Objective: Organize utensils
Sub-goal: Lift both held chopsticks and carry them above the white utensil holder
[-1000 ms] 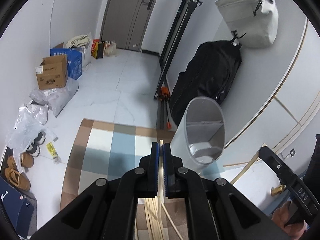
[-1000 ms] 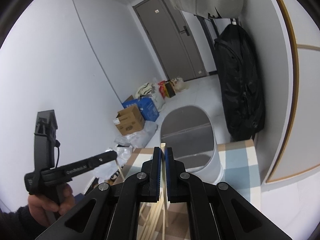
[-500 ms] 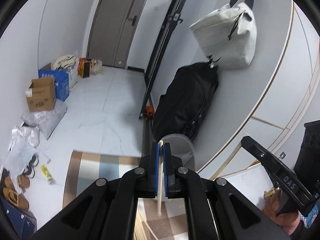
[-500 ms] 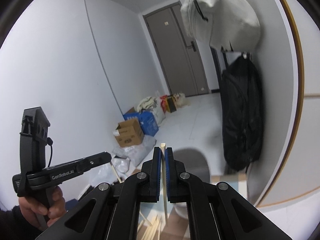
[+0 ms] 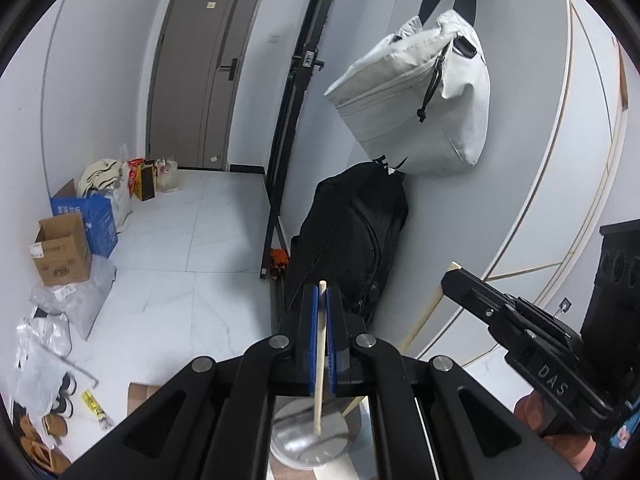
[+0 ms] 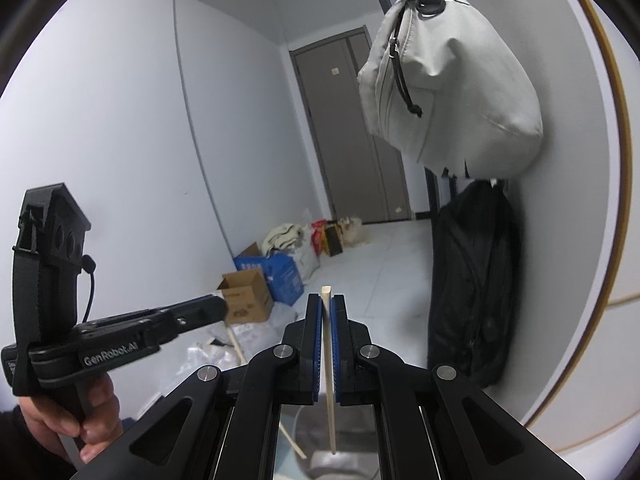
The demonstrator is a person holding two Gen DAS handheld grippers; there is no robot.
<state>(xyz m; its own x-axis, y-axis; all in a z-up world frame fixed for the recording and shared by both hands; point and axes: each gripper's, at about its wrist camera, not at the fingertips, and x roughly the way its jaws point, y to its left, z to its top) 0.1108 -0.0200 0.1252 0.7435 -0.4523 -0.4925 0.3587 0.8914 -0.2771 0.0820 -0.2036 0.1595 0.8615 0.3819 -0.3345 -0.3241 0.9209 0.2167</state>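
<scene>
In the left wrist view my left gripper (image 5: 320,300) is shut on a pale wooden chopstick (image 5: 319,400), which hangs down between the blue pads over the mouth of a grey utensil holder (image 5: 308,446) at the bottom edge. In the right wrist view my right gripper (image 6: 327,304) is shut on a second chopstick (image 6: 331,420), whose lower end reaches into the holder (image 6: 344,464). Each view also shows the other hand-held gripper: the right gripper (image 5: 450,276) with its stick (image 5: 424,316), and the left gripper (image 6: 218,306) with its stick (image 6: 240,350).
A white bag (image 5: 420,100) hangs on the wall above a black backpack (image 5: 352,232). A cardboard box (image 5: 60,252), a blue box (image 5: 92,216), plastic bags and shoes (image 5: 44,432) line the left wall. A corner of the checked mat (image 5: 144,392) shows beside the holder.
Both grippers have risen, each still gripping its chopstick. The holder has slid from mid-frame to the bottom edge, and the loose chopsticks on the mat have dropped out of view.
</scene>
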